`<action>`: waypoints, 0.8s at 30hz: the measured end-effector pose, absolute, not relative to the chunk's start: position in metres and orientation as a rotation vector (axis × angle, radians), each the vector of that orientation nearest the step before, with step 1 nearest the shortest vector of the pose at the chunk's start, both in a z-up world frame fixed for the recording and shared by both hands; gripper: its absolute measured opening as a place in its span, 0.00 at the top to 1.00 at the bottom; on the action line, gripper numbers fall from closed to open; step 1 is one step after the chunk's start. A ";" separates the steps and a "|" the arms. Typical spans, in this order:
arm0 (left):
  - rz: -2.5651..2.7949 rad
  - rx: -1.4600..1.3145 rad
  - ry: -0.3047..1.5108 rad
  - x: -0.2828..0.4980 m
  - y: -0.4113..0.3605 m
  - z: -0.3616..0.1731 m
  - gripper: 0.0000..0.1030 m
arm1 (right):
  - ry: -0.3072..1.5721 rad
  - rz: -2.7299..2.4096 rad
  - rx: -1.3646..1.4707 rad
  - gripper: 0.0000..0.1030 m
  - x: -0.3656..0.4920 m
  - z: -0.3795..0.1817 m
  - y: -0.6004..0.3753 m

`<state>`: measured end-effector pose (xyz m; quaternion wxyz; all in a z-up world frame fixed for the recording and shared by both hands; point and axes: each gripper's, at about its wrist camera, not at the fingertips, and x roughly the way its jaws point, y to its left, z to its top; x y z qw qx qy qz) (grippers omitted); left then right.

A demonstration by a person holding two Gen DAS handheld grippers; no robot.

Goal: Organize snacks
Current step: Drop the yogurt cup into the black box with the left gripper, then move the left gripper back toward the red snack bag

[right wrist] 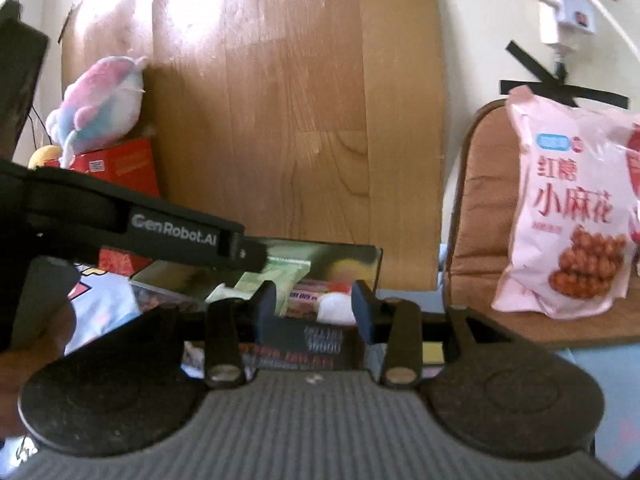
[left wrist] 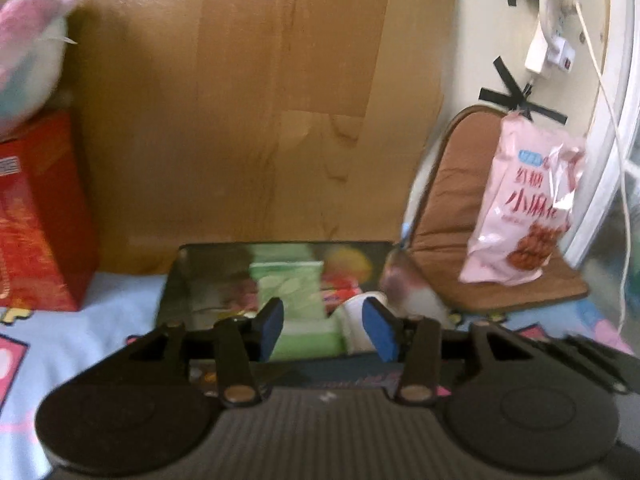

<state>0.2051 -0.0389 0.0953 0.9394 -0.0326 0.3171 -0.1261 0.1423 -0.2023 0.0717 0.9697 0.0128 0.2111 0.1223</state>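
On cushion: pink snack bag "红糖小麻花" | left gripper "GenRobot.AI"

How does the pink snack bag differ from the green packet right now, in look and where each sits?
The pink snack bag stands upright on the brown cushion, outside the black box; the green packet lies inside that box among other snacks. The pink bag looks clearly larger and shows red lettering with a picture of brown twists; the green packet is pale green, its print too blurred to read. Neither is held by a gripper.
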 end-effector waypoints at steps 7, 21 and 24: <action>-0.171 0.006 0.601 0.166 -0.021 0.095 0.53 | 0.504 0.286 0.150 0.50 0.105 0.056 -0.200; 0.046 -0.059 0.621 0.131 0.069 0.057 0.52 | 0.634 0.374 0.172 0.50 0.096 0.041 -0.146; 0.087 -0.095 0.619 0.128 0.089 0.044 0.52 | 0.643 0.360 0.200 0.50 0.096 0.034 -0.138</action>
